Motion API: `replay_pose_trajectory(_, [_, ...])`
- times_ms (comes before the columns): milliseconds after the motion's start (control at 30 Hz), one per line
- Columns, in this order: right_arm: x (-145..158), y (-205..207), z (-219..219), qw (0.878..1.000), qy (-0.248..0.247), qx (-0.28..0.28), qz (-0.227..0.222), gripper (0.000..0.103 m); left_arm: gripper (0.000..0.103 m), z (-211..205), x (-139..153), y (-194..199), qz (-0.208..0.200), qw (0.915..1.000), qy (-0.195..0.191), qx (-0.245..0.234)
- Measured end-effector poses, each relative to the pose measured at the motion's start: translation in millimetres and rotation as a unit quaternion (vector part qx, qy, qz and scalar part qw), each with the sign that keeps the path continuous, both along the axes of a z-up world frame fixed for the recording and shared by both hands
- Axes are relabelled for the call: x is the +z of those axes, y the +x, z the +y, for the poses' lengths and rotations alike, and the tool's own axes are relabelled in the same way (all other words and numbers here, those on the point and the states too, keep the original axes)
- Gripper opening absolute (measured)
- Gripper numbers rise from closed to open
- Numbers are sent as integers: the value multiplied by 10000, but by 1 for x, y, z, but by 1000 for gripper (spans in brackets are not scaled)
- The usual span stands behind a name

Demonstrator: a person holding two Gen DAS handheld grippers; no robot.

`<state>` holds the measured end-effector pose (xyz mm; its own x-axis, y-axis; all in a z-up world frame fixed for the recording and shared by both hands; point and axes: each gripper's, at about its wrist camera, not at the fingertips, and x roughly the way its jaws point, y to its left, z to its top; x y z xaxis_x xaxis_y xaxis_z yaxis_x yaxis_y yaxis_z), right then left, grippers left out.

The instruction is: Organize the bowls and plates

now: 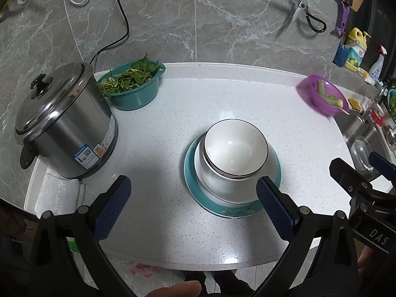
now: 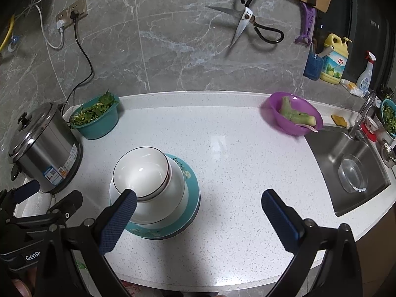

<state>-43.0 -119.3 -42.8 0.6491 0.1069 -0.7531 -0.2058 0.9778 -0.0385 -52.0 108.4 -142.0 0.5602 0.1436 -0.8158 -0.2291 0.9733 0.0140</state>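
1. nearest the front edge of the counter [image 1: 173,235], both tools hang with their jaws spread wide and nothing between them: the left gripper [image 1: 193,205] sits just left of the stack, the right gripper [image 2: 198,220] just right of it.
2. the stack stands a little in from the front edge, around the middle of the counter: a teal plate [image 1: 198,193] at the bottom, a wide white bowl [image 1: 271,159] on it, and a smaller white bowl [image 1: 235,151] with a dark rim nested on top. it looks tidy and upright, so the sorting seems close to done.
3. if the stack is to be moved, i would take the teal plate by its rim from both sides, low and level, and close slowly; the glazed bowls may slide if tilted.
4. at the left edge stands a steel cooker [image 1: 66,123], with a green basin of leaves [image 1: 133,86] behind it at the back edge.
5. at the far right corner a purple bowl [image 2: 294,116] sits beside the sink [image 2: 346,168]; keep clear of both.
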Motion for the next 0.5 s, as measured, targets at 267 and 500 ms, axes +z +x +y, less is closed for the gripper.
replay_pose_trajectory(267, [-2, 1, 2, 10000, -13, 10, 36, 103, 103, 1, -2, 1, 14, 10000, -2, -3])
replay_pose_trajectory(500, [-3, 2, 3, 10000, -21, 13, 46, 103, 103, 3, -4, 4, 39, 10000, -13, 5])
